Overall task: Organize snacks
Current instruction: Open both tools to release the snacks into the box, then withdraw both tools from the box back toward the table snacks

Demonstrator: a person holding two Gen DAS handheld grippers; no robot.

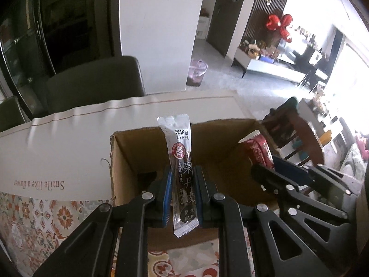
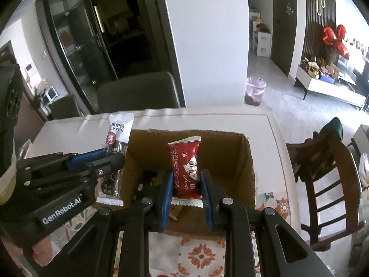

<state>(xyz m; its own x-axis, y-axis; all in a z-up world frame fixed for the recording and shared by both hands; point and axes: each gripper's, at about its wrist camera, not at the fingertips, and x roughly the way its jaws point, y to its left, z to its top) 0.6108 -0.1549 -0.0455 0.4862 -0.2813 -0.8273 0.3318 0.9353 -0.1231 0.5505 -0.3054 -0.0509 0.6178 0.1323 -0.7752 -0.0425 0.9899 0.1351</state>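
Note:
My left gripper (image 1: 182,180) is shut on a long white-and-brown snack stick (image 1: 181,157), held upright over the near left part of an open cardboard box (image 1: 129,152). My right gripper (image 2: 185,184) is shut on a red snack packet (image 2: 184,166), held upright over the same box (image 2: 244,161). In the left wrist view the right gripper (image 1: 276,170) and the red packet (image 1: 258,150) show at the box's right side. In the right wrist view the left gripper (image 2: 108,159) and the snack stick (image 2: 117,133) show at the box's left edge. Dark items lie on the box floor (image 2: 147,180).
The box stands on a table with a white cloth (image 1: 57,143) and a floral patterned cover (image 1: 46,221). Dark chairs (image 2: 136,92) stand behind the table. A wooden chair (image 2: 327,175) is at the right. A bin (image 2: 254,90) stands on the floor beyond.

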